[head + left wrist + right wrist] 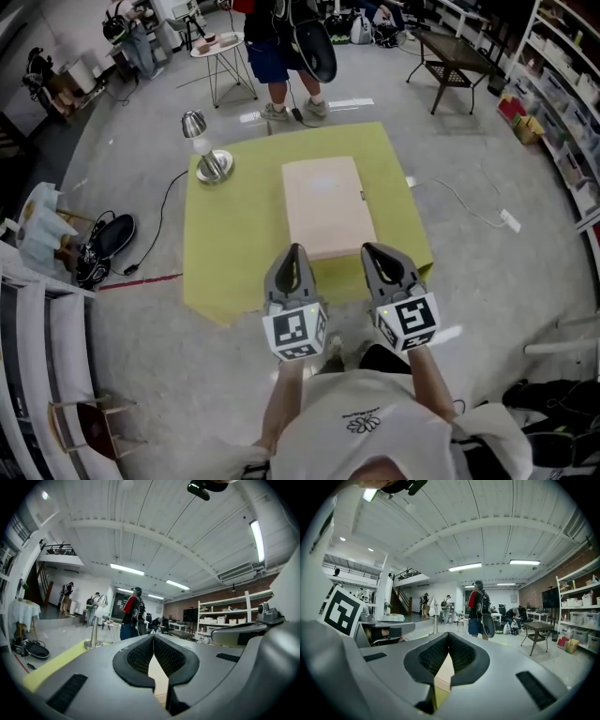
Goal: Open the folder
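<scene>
- Head view: my left gripper (294, 255) and right gripper (377, 255) are both pinched shut and empty. The closed folder (323, 206) lies flat on the green counter (225, 244), just ahead of them.
- Left gripper view: the left gripper (153, 639) has its tips together, with the folder (157, 677) below. Shut like this, it could shove the folder away instead of catching the cover.
- Right gripper view: the right gripper (448, 635) is likewise closed on nothing. I can't tell what the folder (443, 667) holds, and a fast flip might spill anything loose inside.
</scene>
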A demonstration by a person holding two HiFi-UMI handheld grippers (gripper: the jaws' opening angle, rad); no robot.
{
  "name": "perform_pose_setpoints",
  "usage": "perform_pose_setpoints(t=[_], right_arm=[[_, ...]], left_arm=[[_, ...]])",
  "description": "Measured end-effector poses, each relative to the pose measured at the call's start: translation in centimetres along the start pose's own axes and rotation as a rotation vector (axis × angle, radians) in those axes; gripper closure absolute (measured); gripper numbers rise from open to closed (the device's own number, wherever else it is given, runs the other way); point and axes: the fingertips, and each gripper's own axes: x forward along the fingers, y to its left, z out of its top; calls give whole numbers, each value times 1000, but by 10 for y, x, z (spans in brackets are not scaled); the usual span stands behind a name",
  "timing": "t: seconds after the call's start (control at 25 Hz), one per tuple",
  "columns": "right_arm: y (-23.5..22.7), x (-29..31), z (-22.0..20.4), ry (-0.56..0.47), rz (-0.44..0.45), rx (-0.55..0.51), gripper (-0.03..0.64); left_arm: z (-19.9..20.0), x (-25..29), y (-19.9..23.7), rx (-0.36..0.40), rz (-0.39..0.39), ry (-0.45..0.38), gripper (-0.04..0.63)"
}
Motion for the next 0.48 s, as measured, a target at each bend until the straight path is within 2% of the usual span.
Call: perform_pose_setpoints(t=[0.24,0.48], right_arm=[[-12,18,0,-1,-20,23,604],[-24,31,-1,-7,20,43,604]], left_arm=[[-5,13,0,-15,2,23,580],[-12,27,3,-48,59,53,580]])
